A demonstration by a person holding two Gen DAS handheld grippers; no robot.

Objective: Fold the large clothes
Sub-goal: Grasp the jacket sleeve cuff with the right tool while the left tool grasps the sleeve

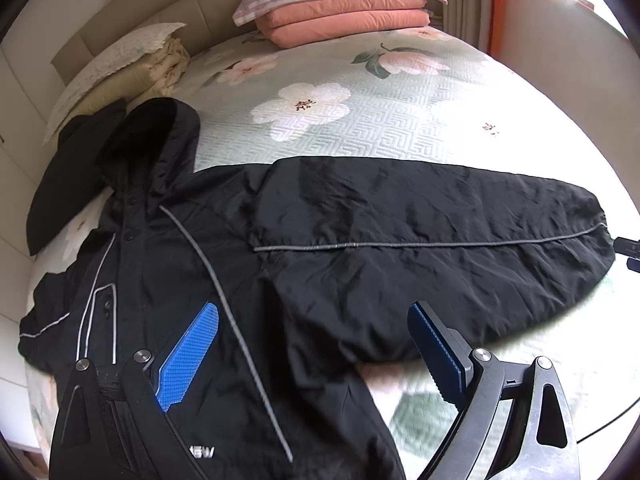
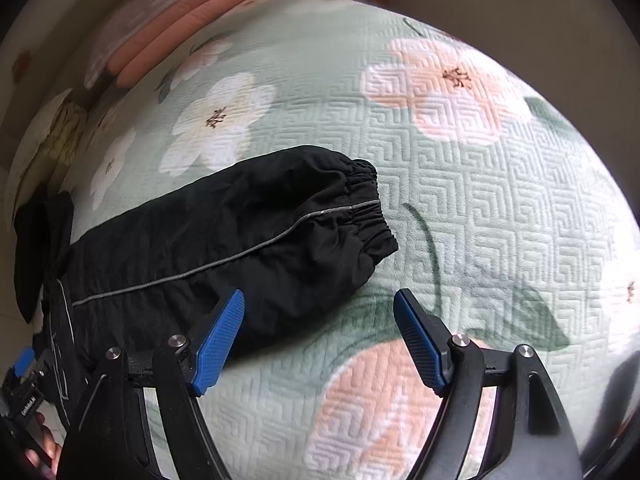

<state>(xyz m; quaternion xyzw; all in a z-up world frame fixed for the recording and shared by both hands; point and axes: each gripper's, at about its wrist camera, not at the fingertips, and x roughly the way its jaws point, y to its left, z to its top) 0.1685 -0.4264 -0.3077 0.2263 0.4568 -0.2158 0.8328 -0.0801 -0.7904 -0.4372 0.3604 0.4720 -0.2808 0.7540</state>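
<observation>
Black jacket (image 1: 312,248): lower body and hem cut off by the bottom edge of the left wrist view; white lettering (image 1: 202,453) near that edge only partly legible. Far sleeve (image 1: 42,320) bunched at the left side of the bed (image 1: 400,120), its cuff not discernible. Right wrist view: pink folded bedding (image 2: 180,28) at the head of the bed motion-blurred; left gripper (image 2: 24,368) partly cropped at the left edge, finger spacing indeterminable there.
</observation>
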